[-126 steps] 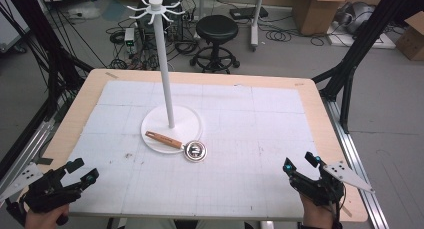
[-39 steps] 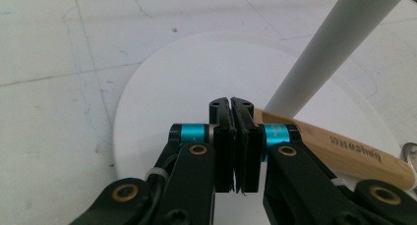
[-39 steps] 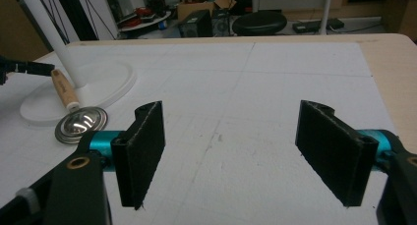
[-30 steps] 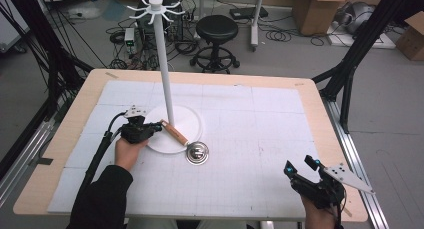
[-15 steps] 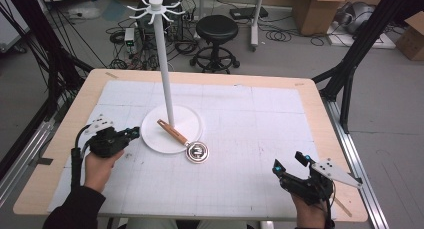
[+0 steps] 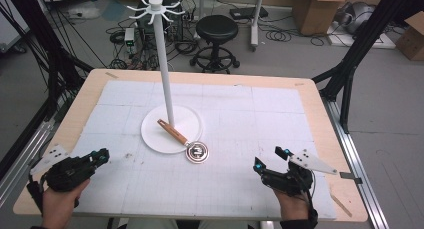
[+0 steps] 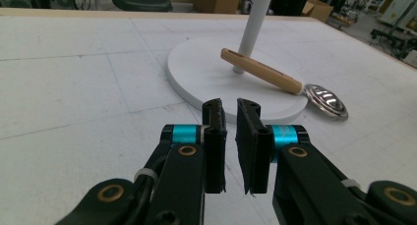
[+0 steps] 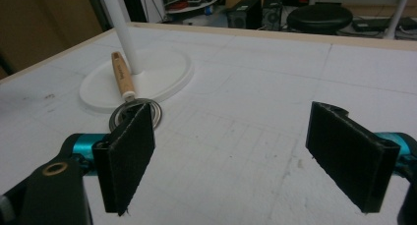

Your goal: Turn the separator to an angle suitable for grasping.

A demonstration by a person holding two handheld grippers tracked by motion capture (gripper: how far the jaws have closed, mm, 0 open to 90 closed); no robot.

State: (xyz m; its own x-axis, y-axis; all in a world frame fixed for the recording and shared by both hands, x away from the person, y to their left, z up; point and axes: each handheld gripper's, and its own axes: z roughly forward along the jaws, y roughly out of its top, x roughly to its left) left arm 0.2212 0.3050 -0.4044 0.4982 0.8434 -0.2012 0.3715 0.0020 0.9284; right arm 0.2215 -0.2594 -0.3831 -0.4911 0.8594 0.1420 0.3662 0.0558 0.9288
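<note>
on the table: white gridded mat over a wooden top (image 6: 320,119), with the work set near its middle so both hands can reach it.
stand: tall white pole (image 6: 163,69) on a round base (image 6: 192,121), hook arms spread at the top; judging by those hooks it is meant to take a hanging tool.
ladle: lies low, wooden handle (image 6: 172,131) resting across the base beside the foot of the pole, metal bowl (image 6: 197,152) off the base edge on the mat; the handle rides up on the base rim, so it sits slightly tilted.
handle hole: a slot shows at the handle's far end in the left gripper view (image 7: 231,54), likely what a hook would pass through.
left gripper: (image 6: 100,156) at the near left corner, well apart from the ladle, pointed toward it; jaws almost together with a thin gap, nothing between them (image 7: 231,136).
right gripper: (image 6: 270,158) at the near right, also well apart from the ladle; jaws spread wide and empty (image 8: 246,151), aimed so the bowl shows just past its one jaw.
why so: both hands sit back near the table's near edge, leaving the ladle free.
step in hand: looks like an approach not yet begun; the wide right gripper seems the readier of the two to take the handle.
</note>
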